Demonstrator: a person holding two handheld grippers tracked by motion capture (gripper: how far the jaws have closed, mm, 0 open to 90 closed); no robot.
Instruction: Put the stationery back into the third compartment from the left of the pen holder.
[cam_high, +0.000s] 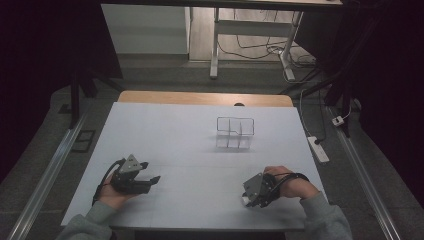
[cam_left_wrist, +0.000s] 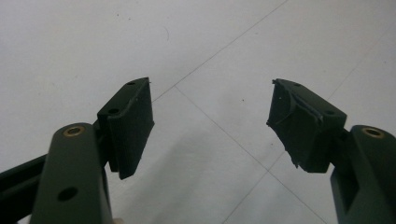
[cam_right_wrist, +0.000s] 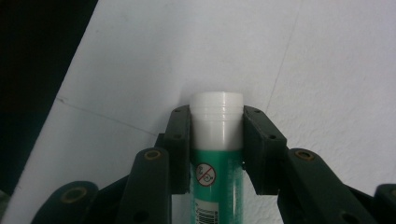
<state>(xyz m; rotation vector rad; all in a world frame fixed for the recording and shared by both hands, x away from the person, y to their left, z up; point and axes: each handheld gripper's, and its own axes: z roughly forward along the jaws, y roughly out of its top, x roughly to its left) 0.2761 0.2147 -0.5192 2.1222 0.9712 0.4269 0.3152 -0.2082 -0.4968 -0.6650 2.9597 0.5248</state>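
Your right gripper (cam_right_wrist: 217, 140) clamps the green glue stick (cam_right_wrist: 215, 177) lengthwise (steady for carrying); left gripper (cam_left_wrist: 212, 126) gapes wide, holding nothing.

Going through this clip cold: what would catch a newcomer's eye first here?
Most striking is the green tube with a white cap, clamped between the jaws of the right gripper at the table's near right. Next comes the clear divided organizer, standing alone toward the far middle of the white table. The left gripper rests open at the near left with nothing between its jaws.
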